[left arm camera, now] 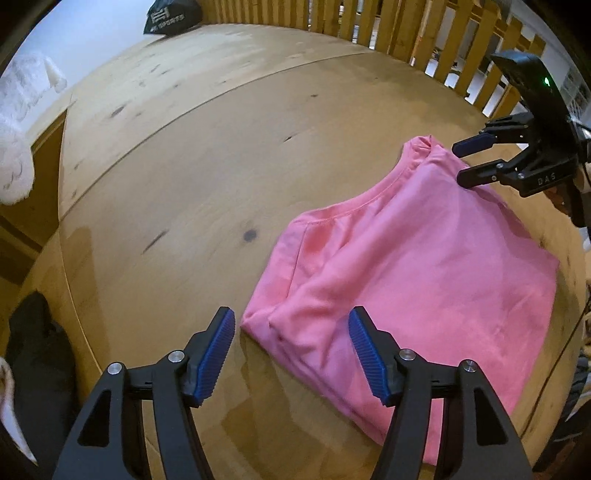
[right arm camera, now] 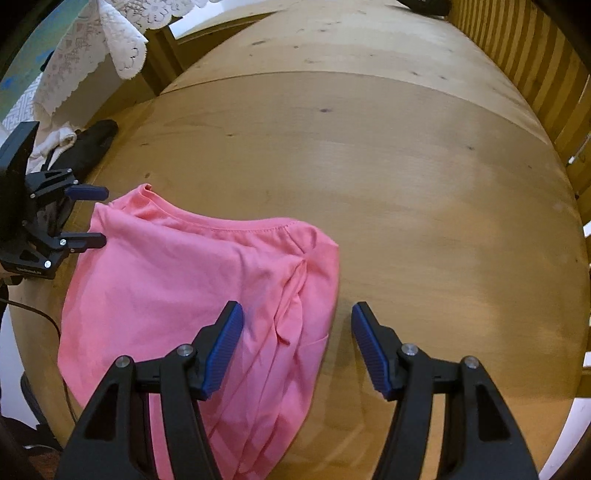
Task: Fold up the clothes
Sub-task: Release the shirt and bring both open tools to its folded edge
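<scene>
Pink folded shirt (left arm camera: 413, 280) flat on wooden table (left arm camera: 221, 155); left gripper (left arm camera: 291, 354) and right gripper (right arm camera: 297, 349) both spread wide, holding nothing.

left wrist: down-forward, near | right wrist: opposite side | shared: pink garment (left arm camera: 424, 266), table (left arm camera: 221, 166)

We had bare table (left arm camera: 229, 155) beyond the shirt (left arm camera: 424, 266); a fence (left arm camera: 369, 22) and bag (left arm camera: 171, 16) bounded its far edge
</scene>
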`<action>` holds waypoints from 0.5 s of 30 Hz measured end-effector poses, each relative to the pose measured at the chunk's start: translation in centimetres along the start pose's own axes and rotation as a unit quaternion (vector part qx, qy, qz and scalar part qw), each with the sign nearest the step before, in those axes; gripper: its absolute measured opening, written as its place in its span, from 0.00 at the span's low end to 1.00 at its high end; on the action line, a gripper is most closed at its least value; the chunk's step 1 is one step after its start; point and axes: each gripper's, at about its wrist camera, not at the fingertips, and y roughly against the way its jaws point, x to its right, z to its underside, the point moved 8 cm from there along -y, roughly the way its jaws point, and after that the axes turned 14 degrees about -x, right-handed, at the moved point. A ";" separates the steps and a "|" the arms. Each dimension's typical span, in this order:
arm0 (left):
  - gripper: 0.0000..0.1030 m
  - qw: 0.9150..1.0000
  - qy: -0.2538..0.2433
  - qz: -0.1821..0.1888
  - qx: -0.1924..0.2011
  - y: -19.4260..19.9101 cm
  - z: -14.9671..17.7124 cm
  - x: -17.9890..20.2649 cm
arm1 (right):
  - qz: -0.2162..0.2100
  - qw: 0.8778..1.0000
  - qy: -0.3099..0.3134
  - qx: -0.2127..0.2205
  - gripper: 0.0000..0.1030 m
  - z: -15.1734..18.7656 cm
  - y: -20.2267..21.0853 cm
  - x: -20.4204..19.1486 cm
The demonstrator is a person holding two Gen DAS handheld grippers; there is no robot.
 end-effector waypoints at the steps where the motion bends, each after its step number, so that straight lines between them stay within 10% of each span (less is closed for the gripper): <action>1: 0.61 1.000 0.005 0.002 -0.001 0.0 0.2 -0.1 | -0.001 1.000 0.002 0.000 0.59 0.0 0.0 0.1; 15: 0.70 0.999 0.027 0.009 -0.015 -1.2 0.2 0.6 | 0.000 0.999 0.023 0.024 0.59 -0.2 0.4 -0.2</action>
